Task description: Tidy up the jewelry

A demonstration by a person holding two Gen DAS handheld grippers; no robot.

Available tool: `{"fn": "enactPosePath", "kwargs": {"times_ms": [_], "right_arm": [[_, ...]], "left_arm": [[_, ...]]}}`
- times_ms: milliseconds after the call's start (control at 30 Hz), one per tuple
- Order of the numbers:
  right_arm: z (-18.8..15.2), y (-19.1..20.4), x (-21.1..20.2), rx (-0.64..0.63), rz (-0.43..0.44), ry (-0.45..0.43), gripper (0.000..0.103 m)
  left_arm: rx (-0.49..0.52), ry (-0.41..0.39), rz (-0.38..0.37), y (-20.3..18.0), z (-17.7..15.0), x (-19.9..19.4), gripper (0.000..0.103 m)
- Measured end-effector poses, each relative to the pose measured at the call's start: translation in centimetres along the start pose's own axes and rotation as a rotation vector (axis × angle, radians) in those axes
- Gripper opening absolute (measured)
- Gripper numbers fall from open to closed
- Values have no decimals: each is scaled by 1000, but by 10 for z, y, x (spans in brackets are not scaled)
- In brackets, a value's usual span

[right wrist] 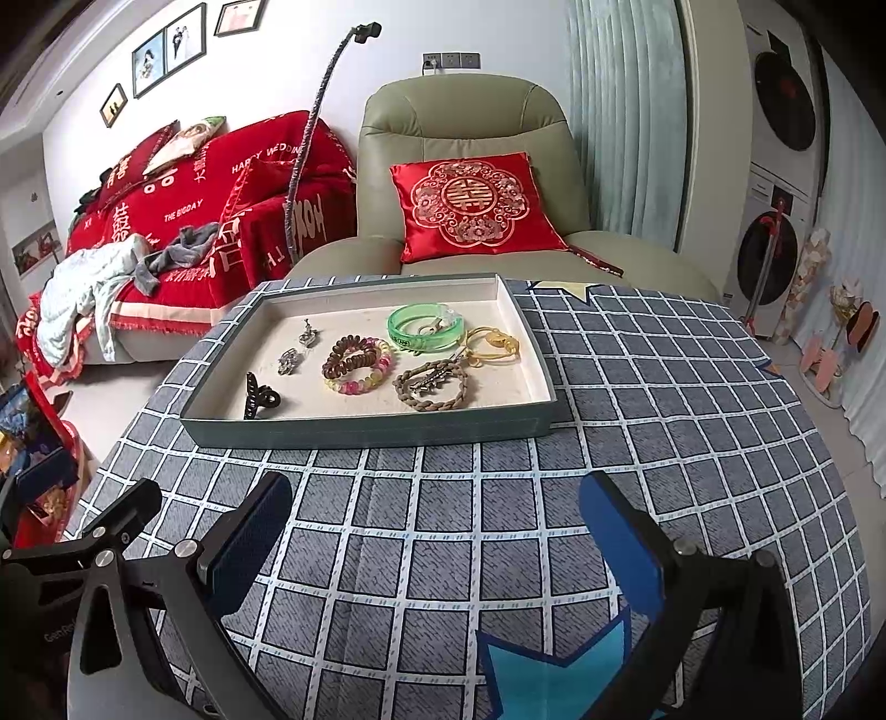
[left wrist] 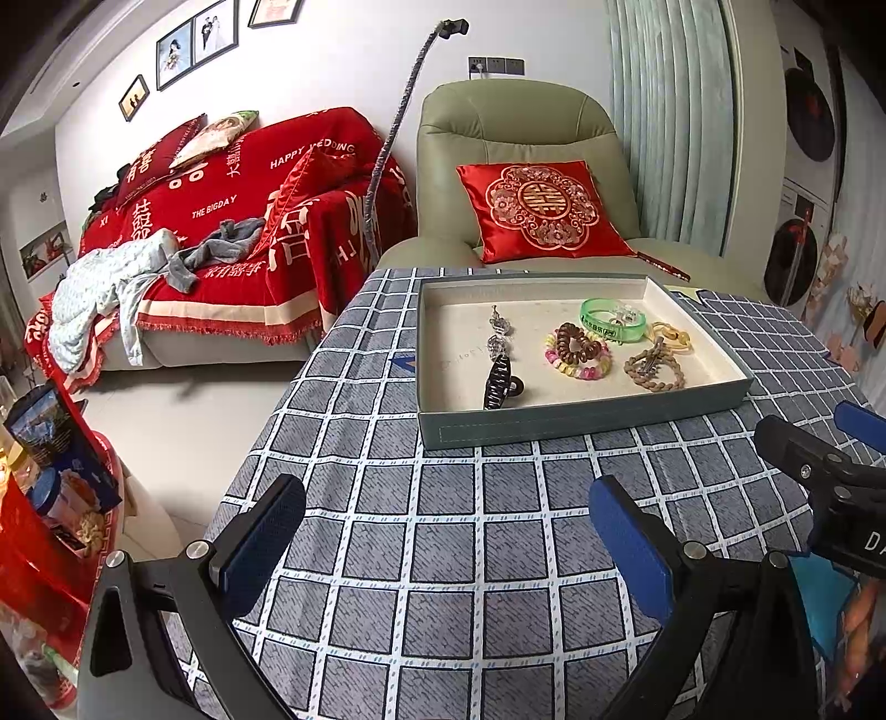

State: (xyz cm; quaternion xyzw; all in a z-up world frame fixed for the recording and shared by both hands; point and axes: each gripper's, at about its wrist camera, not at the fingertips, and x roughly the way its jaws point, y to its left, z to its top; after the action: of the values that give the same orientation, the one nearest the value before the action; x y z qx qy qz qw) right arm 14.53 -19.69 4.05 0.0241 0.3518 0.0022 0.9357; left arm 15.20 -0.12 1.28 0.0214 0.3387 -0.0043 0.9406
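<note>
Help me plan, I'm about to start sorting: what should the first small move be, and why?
Probably bring the right gripper forward over the tray toward the brown braided bracelet. Both grippers are open, empty and short of the tray, and that bracelet lies near the tray's front, on the right gripper's side.

A pale green leather armchair (left wrist: 515, 166) holding a red embroidered satin cushion (left wrist: 542, 210) stands beside a red-draped sofa (left wrist: 232, 221); framed photographs (left wrist: 196, 41) hang on the white wall (left wrist: 343, 61).
</note>
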Motion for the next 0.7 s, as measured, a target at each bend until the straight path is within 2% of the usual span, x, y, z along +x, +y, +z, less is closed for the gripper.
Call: {"fn": "enactPosePath", "kwargs": {"times_ms": [700], "right_arm": [[1,-1,0,-4,0,3,103]], "left_arm": [[-2,2,-1,0,-3,1,103]]}}
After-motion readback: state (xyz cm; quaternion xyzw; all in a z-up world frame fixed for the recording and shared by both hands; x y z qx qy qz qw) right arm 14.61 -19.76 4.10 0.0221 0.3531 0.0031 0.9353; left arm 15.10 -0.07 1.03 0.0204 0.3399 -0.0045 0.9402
